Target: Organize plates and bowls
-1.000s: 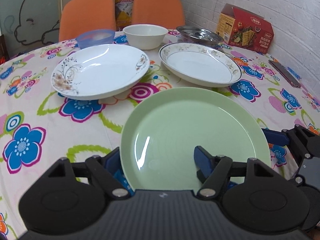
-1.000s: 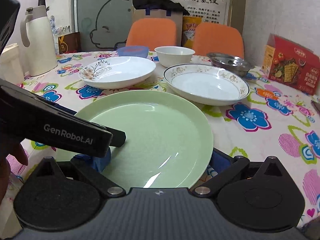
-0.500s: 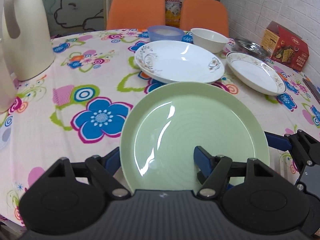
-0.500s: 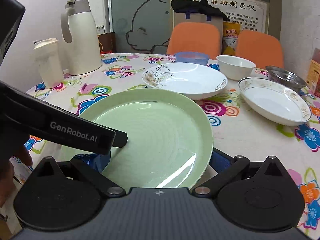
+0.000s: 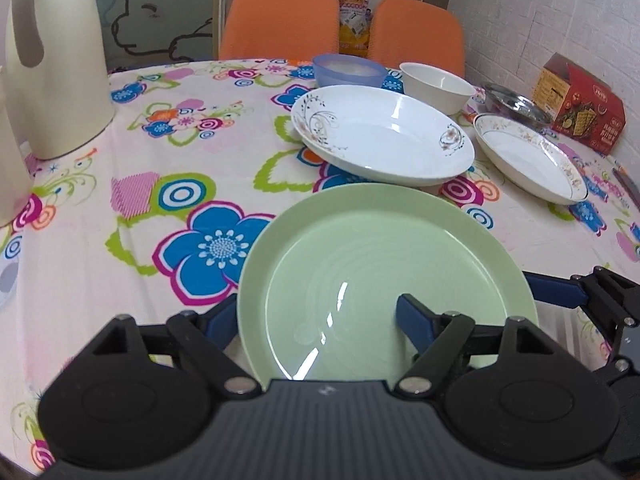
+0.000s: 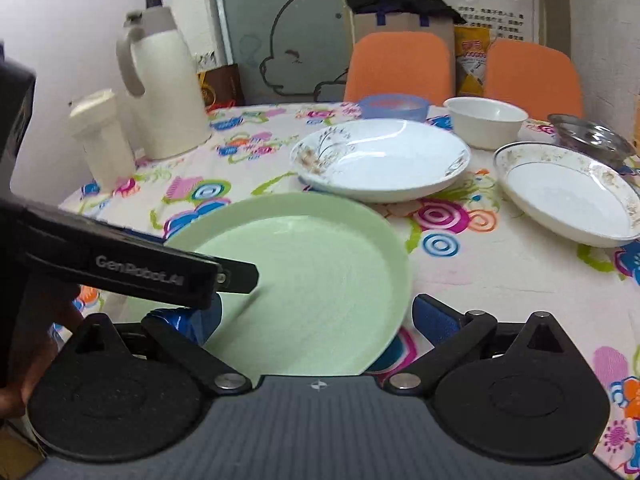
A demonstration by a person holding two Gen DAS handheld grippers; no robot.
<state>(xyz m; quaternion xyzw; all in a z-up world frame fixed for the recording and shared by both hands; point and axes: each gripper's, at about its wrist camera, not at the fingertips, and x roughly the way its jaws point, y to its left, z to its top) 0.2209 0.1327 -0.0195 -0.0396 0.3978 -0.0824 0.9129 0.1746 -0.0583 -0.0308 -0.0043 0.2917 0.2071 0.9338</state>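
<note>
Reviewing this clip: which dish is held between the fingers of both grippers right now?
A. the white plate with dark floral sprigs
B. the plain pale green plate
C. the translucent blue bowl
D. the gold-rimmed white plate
B: the plain pale green plate sits between the fingers of the left gripper and the right gripper; the other dishes rest on the floral tablecloth.

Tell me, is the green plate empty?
Empty. The green plate shows only bare, shiny surface, with nothing on it in either view.
</note>
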